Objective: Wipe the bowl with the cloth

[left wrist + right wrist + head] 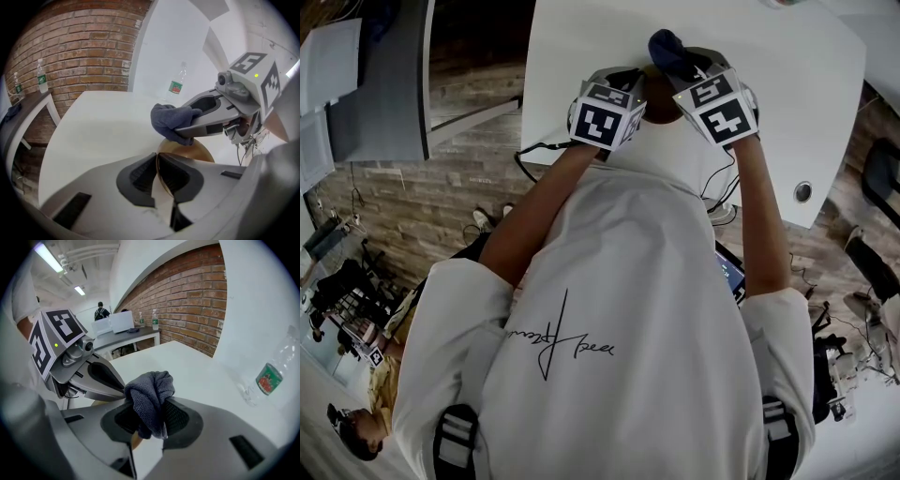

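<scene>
Scene: a person at a white table (797, 84) works two hand-held grippers close together over its near edge.
Left gripper (158, 161): jaws narrow, pinched on the thin rim of the bowl (197, 152), which runs edge-on between the pads.
Right gripper (147, 416): clamped on a bunched cloth (150, 392), whose wad bulges out past the fingertips.
Bowl, place: between the two grippers, just in front of the person's chest; whether it rests on the table cannot be told.
Cloth, place: pressed to the bowl's far rim, opposite the left grip.
Step in hand: by the look of it, wiping along the rim and inner wall.
Doing it well: hold the rim pinch firm so the bowl cannot twist, lead with the soft wad rather than the hard jaw tips, and sweep round in overlapping arcs, turning the bowl to reach the part under the left pads.
Bowl, look: golden-brown, smooth, thin-walled, slightly glossy; no dirt can be made out.
Background: a plastic bottle (176, 84) stands well apart at the table's far side.
</scene>
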{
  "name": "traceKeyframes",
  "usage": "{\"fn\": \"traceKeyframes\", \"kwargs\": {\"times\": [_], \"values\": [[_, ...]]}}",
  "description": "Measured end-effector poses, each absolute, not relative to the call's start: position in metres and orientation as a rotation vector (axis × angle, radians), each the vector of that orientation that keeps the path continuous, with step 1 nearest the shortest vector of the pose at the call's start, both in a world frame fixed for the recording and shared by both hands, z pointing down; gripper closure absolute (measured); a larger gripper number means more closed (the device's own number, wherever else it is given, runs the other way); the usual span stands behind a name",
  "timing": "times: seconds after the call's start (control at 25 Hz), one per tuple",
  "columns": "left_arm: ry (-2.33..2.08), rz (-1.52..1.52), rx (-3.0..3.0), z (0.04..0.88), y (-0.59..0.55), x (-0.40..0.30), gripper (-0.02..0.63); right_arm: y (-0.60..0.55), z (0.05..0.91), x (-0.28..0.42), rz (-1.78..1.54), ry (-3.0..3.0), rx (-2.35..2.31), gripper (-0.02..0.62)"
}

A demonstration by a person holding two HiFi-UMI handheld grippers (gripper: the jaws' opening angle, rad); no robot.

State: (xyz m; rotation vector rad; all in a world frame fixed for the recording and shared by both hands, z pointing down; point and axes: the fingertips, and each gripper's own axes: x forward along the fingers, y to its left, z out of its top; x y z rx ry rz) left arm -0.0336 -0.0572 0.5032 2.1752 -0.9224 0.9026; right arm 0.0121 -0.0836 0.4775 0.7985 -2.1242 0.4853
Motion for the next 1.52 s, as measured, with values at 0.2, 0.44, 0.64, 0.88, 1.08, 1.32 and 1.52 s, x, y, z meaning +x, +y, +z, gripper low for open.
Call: {"fn": "traceKeyframes", "kwargs": {"times": [0.2,0.44,0.64,0.88,1.08,1.32,1.52], "values": [[-0.928,0.897,2.171,0.503,-0.056,-0.031,0.584,-0.081,0.478,0.02,0.501,-2.123,0.818,0.497],[-0.932,0.886,2.168,0.503,-0.055,-0.032,0.586,-0.077,0.478,0.027,0.526,-2.115,0.843,0.497],[-0.932,0.886,2.167,0.504,-0.057,-0.035,0.586,-0.077,0.479,0.028,0.556,-2.118,0.862,0.497],[-0.934,0.882,2.164,0.505,-0.059,-0.036,0.584,-0.076,0.48,0.032,0.595,-2.125,0.883,0.497],[-0.936,0.876,2.16,0.505,-0.06,-0.038,0.586,-0.072,0.482,0.038,0.629,-2.126,0.9,0.497],[-0.933,0.871,2.159,0.506,-0.058,-0.036,0.585,-0.065,0.481,0.045,0.638,-2.11,0.925,0.497],[-0.94,0.864,2.155,0.503,-0.06,-0.04,0.584,-0.065,0.479,0.044,0.656,-2.11,0.951,0.497]]}}
